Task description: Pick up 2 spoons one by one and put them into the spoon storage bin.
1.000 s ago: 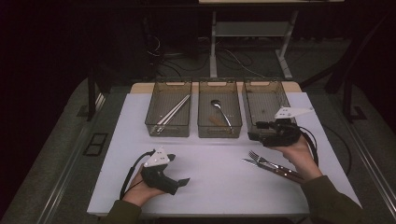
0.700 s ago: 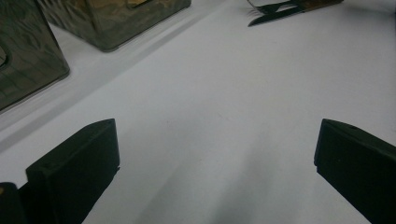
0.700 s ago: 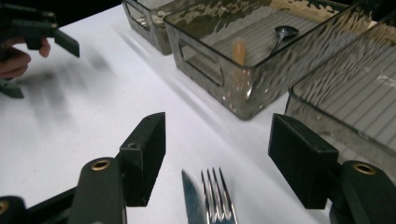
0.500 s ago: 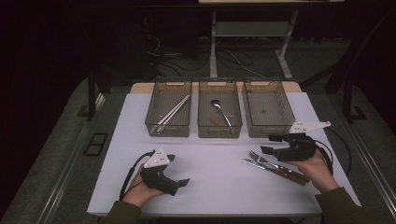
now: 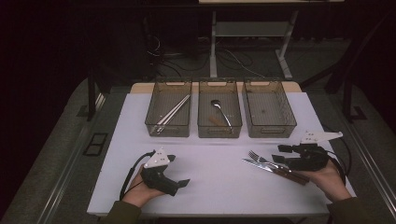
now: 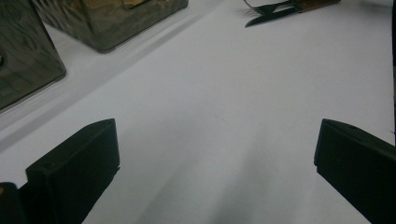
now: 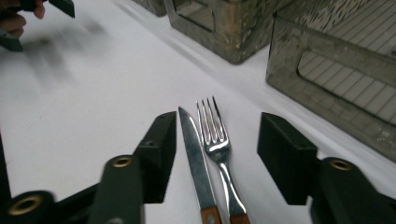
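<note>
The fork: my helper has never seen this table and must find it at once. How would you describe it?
Start at the white table with three clear bins in a row at its far side. On the near right part of the table, two wooden-handled pieces lie side by side between the open jaws of the right hand-held gripper. The fork is the one with tines; its neighbour, the knife, has a flat pointed blade.

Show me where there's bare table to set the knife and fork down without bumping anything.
The widest bare patch is the white table centre, bordered by the three bins behind, the left gripper and the knife and fork. The strip before the bins is free too. It is crowded at the right gripper, whose fingers straddle both utensils, just closing, pads not pressing yet.
</note>
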{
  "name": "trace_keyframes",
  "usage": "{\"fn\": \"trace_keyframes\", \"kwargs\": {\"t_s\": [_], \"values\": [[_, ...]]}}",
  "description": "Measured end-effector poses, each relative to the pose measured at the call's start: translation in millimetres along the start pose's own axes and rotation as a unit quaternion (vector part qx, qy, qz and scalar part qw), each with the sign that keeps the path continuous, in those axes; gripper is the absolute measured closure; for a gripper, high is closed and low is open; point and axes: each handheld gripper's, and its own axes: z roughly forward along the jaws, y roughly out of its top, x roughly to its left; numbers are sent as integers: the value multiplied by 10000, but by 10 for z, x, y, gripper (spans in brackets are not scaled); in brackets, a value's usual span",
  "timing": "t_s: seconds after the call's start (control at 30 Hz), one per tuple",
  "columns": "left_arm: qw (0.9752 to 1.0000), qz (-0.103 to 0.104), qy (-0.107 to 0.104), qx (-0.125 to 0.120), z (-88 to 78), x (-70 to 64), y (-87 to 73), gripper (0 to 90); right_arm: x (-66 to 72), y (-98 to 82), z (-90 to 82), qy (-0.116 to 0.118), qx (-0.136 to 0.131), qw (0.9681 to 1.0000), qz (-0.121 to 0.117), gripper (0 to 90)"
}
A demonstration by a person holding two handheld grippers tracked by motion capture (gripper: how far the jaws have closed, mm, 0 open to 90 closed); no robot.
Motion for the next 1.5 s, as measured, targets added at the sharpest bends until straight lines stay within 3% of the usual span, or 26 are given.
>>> {"fn": "trace_keyframes", "kwargs": {"t_s": [0.23, 0.57, 1.03, 1.5], "values": [[10000, 2, -7, 3, 0, -2, 0, 0, -12, -108, -55, -8, 245, 9997, -44, 658], [10000, 2, -12, -11, 1, -7, 4, 0, -157, -295, -120, -272, 807, 9964, -29, 892], [10000, 9, -19, -3, 1, -9, 4, 0, -255, -394, -53, -505, 1377, 9892, -82, 897], [10000, 29, -20, -5, -1, -19, 8, 0, -258, -405, -54, -504, 1477, 9877, -43, 898]]}}
